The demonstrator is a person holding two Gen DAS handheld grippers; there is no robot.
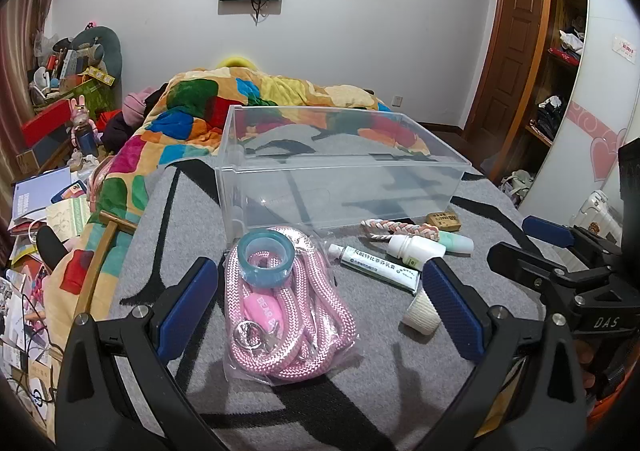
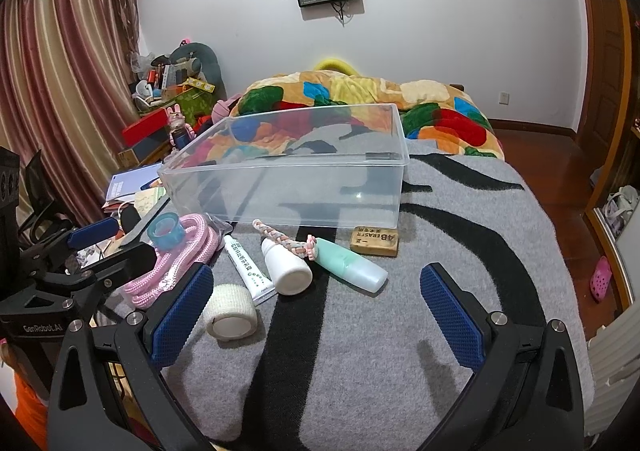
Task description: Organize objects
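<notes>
A grey blanket with black stripes (image 2: 460, 251) covers the near part of the bed; a multicoloured quilt (image 2: 440, 107) is bunched at the far end; on the blanket stands a clear plastic box (image 2: 280, 187), upright and with nothing inside; the task's loose things lie in a row just near of it. At the left is a pink rope in a clear bag (image 1: 280, 315), with a teal tape ring (image 1: 266, 259) resting on its far end; to its right lie a white ointment tube (image 1: 380, 263), a white bottle (image 2: 286, 265) on its side, a mint-green bottle (image 2: 352, 265) beside it, a pink-and-white braided band (image 2: 280, 237) touching both bottles, a brown eraser block (image 2: 375, 241) just beside the box, and a white bandage roll (image 2: 231, 315) nearest of all. The left gripper (image 1: 320, 299) hovers over the rope bag, its blue pads spread wide and gripping nothing; the right gripper (image 2: 316, 315) hangs near the bandage roll, likewise spread apart and empty.
</notes>
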